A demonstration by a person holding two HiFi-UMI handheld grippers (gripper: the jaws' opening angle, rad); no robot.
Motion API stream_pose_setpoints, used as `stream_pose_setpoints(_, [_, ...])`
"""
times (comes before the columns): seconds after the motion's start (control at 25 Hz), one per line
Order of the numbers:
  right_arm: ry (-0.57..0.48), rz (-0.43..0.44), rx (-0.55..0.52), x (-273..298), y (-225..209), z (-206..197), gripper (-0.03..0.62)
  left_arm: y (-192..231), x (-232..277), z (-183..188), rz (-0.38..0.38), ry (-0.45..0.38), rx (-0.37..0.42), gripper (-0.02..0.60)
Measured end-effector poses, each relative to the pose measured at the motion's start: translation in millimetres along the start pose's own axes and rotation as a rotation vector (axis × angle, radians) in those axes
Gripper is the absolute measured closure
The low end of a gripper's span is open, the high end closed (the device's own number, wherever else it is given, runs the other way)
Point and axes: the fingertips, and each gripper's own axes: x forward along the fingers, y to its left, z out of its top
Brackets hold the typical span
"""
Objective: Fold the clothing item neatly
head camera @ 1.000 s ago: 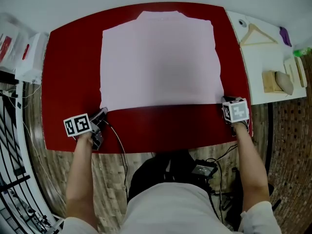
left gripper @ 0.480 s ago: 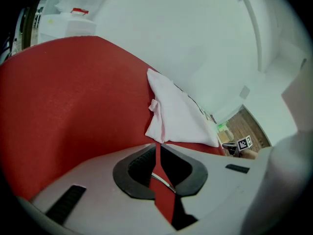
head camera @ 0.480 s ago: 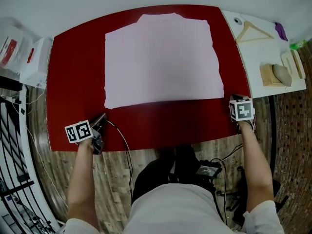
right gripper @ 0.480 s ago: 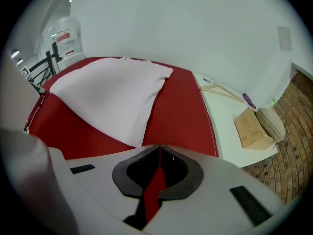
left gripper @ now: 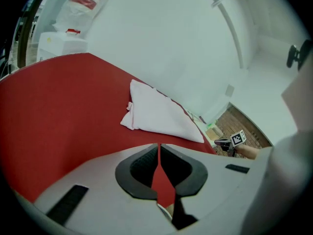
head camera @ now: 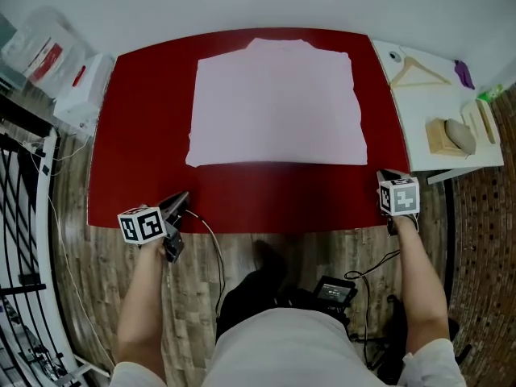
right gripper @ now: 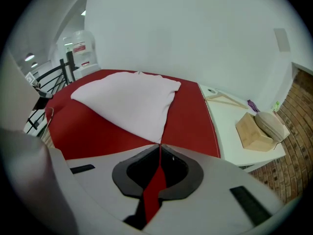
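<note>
Nearest the person, at the table's [head camera: 137, 135] near edge, the left gripper [head camera: 182, 197] hangs with its fingers together on nothing, only red table showing past them; the right gripper [head camera: 384, 174] at the near right corner is likewise closed and empty, its tip near the garment's near right corner but apart from it.

Further in, on the middle and far part of the table, lies the pale clothing item [head camera: 278, 103], flat, laid out as a rough rectangle with its collar at the far edge; I judge it thin, light and limp, so it will sag and crease wherever it is lifted; it should not slip much in a pinch; the near two corners look the best places to take hold, one per gripper, so the hem stays taut as it is carried over.

By count: one garment, two grippers, one red table; on the white side table [head camera: 419, 103] beyond the right gripper, one wooden block [head camera: 439, 135] and one wooden hanger [head camera: 418, 69].
</note>
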Motion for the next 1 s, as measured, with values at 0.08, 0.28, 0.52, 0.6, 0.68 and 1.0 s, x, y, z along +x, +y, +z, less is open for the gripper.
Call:
stream_pose_setpoints(0.08, [-0.012,0.026,-0.012,-8,9,-6,0.579,-16,-7,-9,-0.007,-0.023,0.01,0.574])
stream_pose_setpoints(0.28, [-0.059,0.084,-0.036,-41,36,-24,0.579,-55,-25,-45,-0.039,-0.048,0.021,0.573])
stream_pose_setpoints(0.52, [-0.145,0.166,-0.028,-93,65,-42,0.579,-108,-47,-78,-0.086,-0.084,0.045,0.574])
stream_pose_setpoints(0.6, [-0.173,0.2,-0.027,-111,76,-45,0.579,-126,-58,-83,-0.104,-0.109,0.061,0.572])
stream_pose_setpoints(0.68, [-0.198,0.231,-0.038,-128,87,-48,0.579,-145,-68,-87,-0.122,-0.139,0.076,0.573])
stream_pose_setpoints(1.0, [-0.292,0.315,-0.047,-191,119,-54,0.579,-208,-120,-122,-0.175,-0.235,0.096,0.572])
